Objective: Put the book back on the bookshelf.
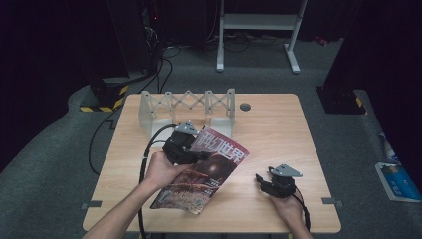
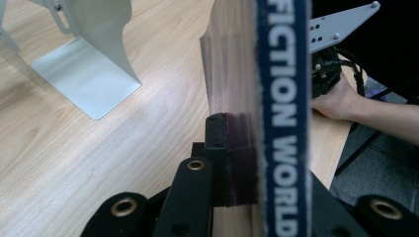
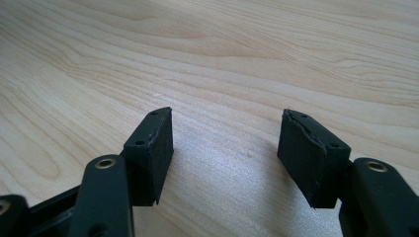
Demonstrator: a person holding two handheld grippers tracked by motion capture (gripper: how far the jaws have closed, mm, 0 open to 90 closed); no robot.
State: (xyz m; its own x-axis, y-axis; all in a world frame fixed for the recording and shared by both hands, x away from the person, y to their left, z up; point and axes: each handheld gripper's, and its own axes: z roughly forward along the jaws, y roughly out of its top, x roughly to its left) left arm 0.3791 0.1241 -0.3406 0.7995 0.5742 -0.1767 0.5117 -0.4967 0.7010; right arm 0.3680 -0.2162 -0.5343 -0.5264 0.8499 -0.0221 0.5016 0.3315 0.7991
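The table [image 1: 278, 124] is a light wood-grain top, square to the camera, standing on grey carpet in a dim room; a white frame on legs stands on the floor beyond it, dark cabinets flank the far left and right, and yellow-black hazard tape marks the floor at the far left corner. A grey grommet [image 1: 245, 106] sits in the top near the far edge. At the far left of the table stands a white rack [image 1: 186, 104] with a zigzag lattice and flat feet — one foot is seen close by in the left gripper view. The magazine [image 1: 209, 172] is left of centre, lifted at its far end and tilted, its near corner low toward the table; red cover, white lettering. The left gripper [image 1: 199, 155] is clamped on it: in its own view one black pad presses the page block beside the blue spine, which runs upright between the jaws. The right gripper [image 1: 260, 178] rests low at the near right, well apart from the magazine, its jaws spread wide with bare wood between them — nothing held. A blue-and-white item lies on the carpet at the far right.
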